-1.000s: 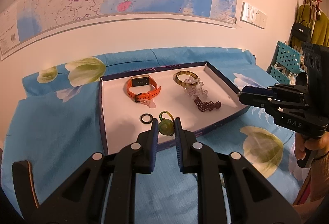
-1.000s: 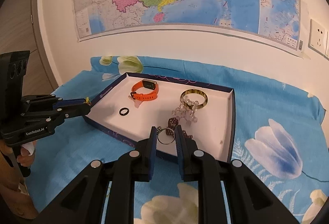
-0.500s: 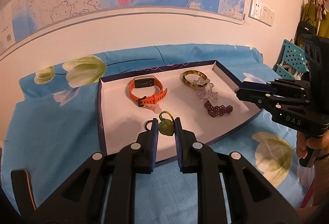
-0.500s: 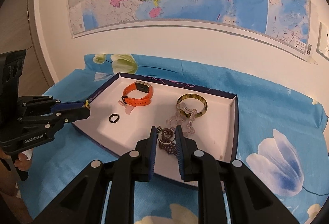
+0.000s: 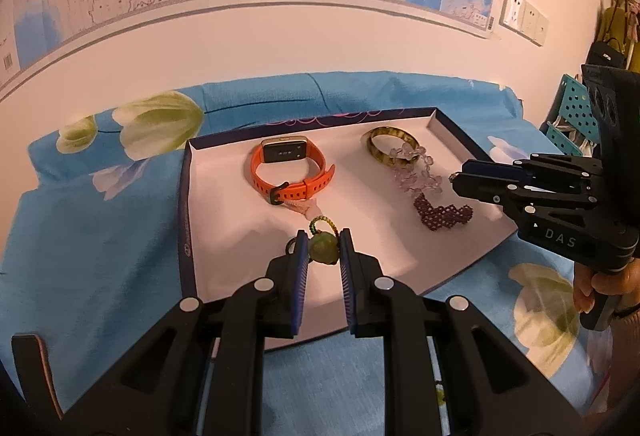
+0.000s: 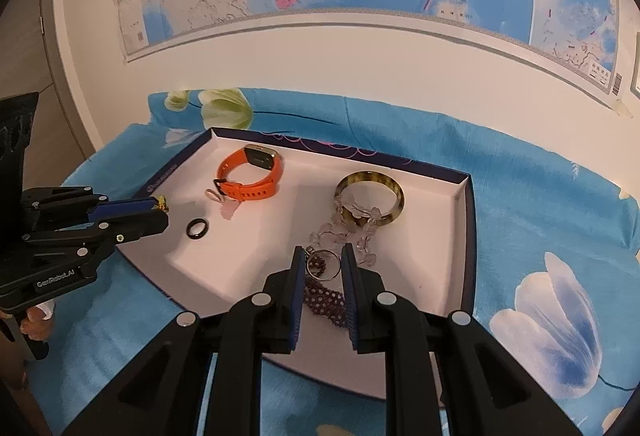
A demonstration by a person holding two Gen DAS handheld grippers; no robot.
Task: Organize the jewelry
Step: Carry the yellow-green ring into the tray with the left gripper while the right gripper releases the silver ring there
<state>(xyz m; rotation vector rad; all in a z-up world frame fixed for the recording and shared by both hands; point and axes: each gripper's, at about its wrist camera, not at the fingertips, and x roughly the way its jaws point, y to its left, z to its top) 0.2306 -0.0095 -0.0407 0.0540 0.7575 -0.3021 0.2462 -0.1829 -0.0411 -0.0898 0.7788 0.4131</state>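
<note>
The left gripper (image 5: 323, 249) was clamped on a round green bead charm with a small green and yellow cord loop (image 5: 322, 246). It held the charm over the near left part of the shallow white box tray with dark blue sides (image 6: 467, 220). The tray sat on a blue cloth with big pale flowers (image 5: 88, 220).

Inside the tray, a small black ring (image 6: 198, 227) lay on the left, near the charm. Behind it lay an orange rubber watch with a dark square face (image 5: 289, 169), and a tiny pink charm (image 5: 305, 209) touched its strap. Farther right lay a brown and yellow speckled bangle (image 5: 393, 146). A string of clear crystal beads (image 5: 416, 176) lay partly on the bangle, and a dark red beaded bracelet (image 5: 443, 214) lay just in front of the string.

The right gripper (image 6: 322, 266) was clamped on a thin silver ring (image 6: 323, 265), over the dark red bracelet.

Both pieces looked ready to be put down. Next, each gripper would probably need to go down to a bare white spot and let go softly, so nothing rolled or got tangled.
</note>
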